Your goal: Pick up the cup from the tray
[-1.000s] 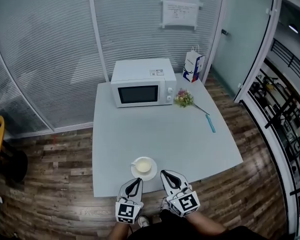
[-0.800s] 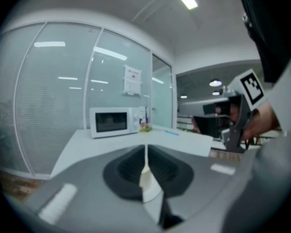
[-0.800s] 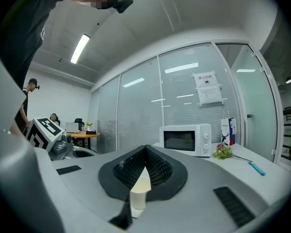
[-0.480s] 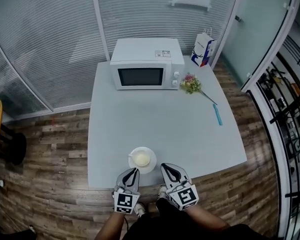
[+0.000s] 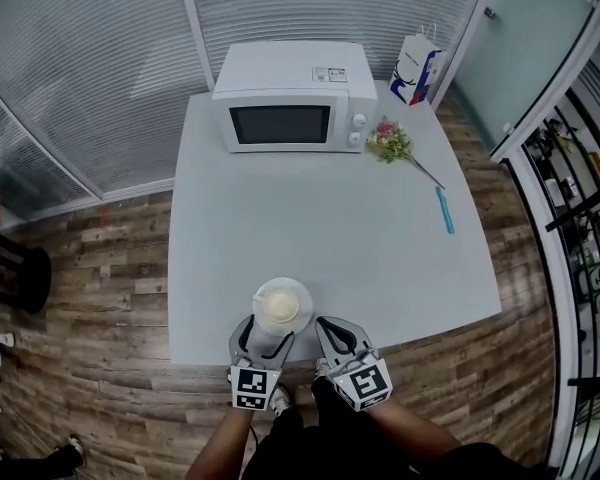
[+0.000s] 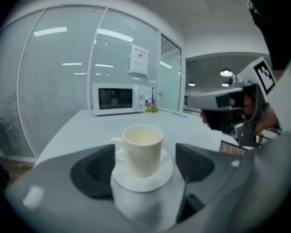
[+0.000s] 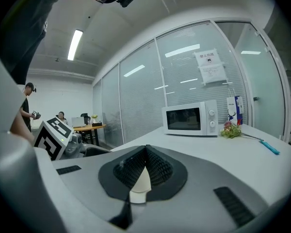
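Bracketing the cup [image 5: 277,310] with the left gripper [image 5: 265,333]: its jaws have just been opening and stand wide, 1 on each side, with the cup between them. In the left gripper view the pads look clear of the cup wall, so no grip yet. The cup is cream, upright, handle toward the left jaw, and looks empty. It sits on a white saucer [image 5: 300,294], the task's tray, at the front edge of the table [image 5: 320,238], just left of middle. The wide spread probably leaves room for the saucer rim and handle.

Right gripper [image 5: 332,328] is clenched on nothing, pads meeting in its own view. It hangs at the front edge just beside the saucer, likely parked out of the way.

Microwave [image 5: 290,96] is at the back edge, paper bag [image 5: 417,68] at the back right corner, flowers [image 5: 390,143] and blue pen [image 5: 445,210] toward the right edge, all well apart from the cup.

Next, my guess: squeeze on the cup body above the saucer, then lift straight so the saucer stays put.
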{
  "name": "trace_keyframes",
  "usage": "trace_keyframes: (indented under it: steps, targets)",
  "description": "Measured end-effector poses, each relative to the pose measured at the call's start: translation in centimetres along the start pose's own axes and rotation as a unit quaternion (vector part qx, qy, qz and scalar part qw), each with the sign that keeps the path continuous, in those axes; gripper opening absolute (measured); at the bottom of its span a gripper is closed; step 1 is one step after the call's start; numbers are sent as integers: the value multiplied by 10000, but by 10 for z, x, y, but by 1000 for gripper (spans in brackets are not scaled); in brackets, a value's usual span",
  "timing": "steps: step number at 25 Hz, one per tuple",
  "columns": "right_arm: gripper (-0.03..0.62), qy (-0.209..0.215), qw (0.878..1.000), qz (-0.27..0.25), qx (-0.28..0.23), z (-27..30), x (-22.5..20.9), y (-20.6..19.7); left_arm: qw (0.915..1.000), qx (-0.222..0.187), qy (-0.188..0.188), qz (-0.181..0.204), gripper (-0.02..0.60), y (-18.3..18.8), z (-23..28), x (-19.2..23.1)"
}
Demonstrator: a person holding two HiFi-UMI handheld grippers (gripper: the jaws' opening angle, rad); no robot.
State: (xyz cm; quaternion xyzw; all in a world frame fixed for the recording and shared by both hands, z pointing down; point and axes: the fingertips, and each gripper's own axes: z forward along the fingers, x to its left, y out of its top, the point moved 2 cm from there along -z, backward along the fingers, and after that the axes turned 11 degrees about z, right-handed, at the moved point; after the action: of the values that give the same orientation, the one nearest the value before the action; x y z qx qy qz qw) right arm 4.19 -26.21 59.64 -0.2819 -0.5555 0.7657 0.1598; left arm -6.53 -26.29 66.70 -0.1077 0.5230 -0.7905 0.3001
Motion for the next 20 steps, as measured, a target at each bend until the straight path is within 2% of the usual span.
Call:
trace_keyframes:
  steps: [4, 12, 20]
  targets:
    - [-11, 50, 9999, 44, 113, 4, -3, -8, 9997, 237, -97, -55, 414, -12, 18, -1]
    - [-11, 35, 9997, 81, 238, 10, -22, -16, 9991, 406, -126, 56, 416, -18, 49, 3]
    - [-11, -80, 9989, 245, 393, 14, -35, -22, 9989, 391, -175, 189, 416, -20, 69, 3]
